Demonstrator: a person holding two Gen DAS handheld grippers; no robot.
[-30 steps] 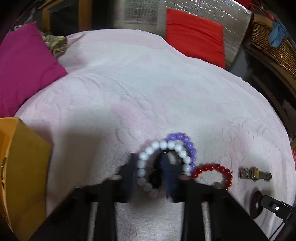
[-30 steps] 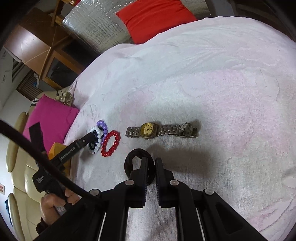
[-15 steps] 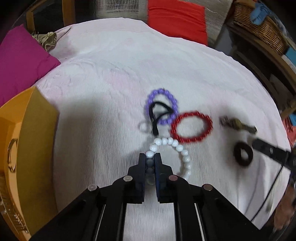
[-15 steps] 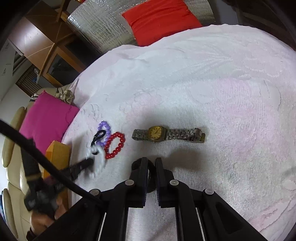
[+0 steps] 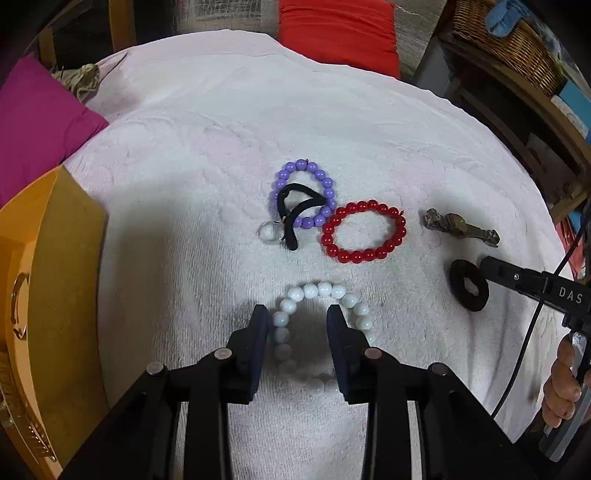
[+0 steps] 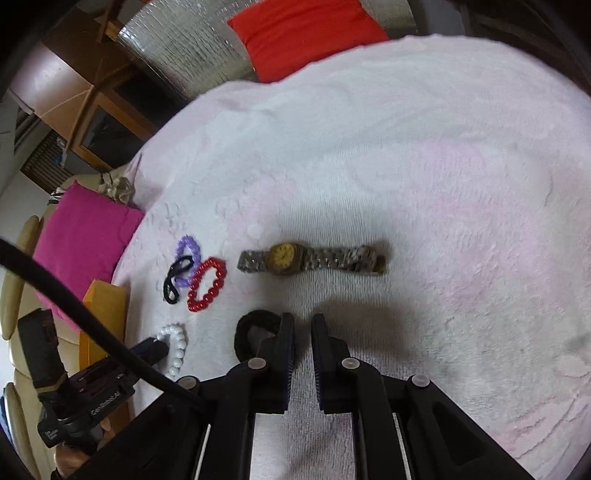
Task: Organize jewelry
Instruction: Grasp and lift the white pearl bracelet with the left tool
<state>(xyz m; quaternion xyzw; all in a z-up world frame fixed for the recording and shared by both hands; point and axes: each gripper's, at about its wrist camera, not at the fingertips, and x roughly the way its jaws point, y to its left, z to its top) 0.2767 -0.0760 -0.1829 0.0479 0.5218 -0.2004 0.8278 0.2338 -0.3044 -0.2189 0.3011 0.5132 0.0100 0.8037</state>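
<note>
A white bead bracelet [image 5: 321, 291] lies on the white towel [image 5: 221, 129], and my left gripper [image 5: 298, 317] is open over it with nothing in it. Beyond lie a purple bead bracelet [image 5: 291, 170], a black hair tie [image 5: 293, 212], a small clear ring [image 5: 269, 233], a red bead bracelet [image 5: 364, 230] and a gold-faced metal watch [image 5: 460, 226]. My right gripper [image 6: 302, 325] is slightly open and empty, just right of a black scrunchie [image 6: 245, 336]. The watch [image 6: 310, 258] lies ahead of it.
An orange box [image 5: 44, 295] stands at the left edge of the towel. A magenta cushion [image 5: 33, 122] lies behind it and a red cushion [image 5: 340, 33] at the back. A wicker basket [image 5: 509, 40] sits at the far right.
My left gripper pulled the white bracelet toward me, away from the other bracelets, then opened and let it go. My right gripper opened slightly beside the scrunchie.
</note>
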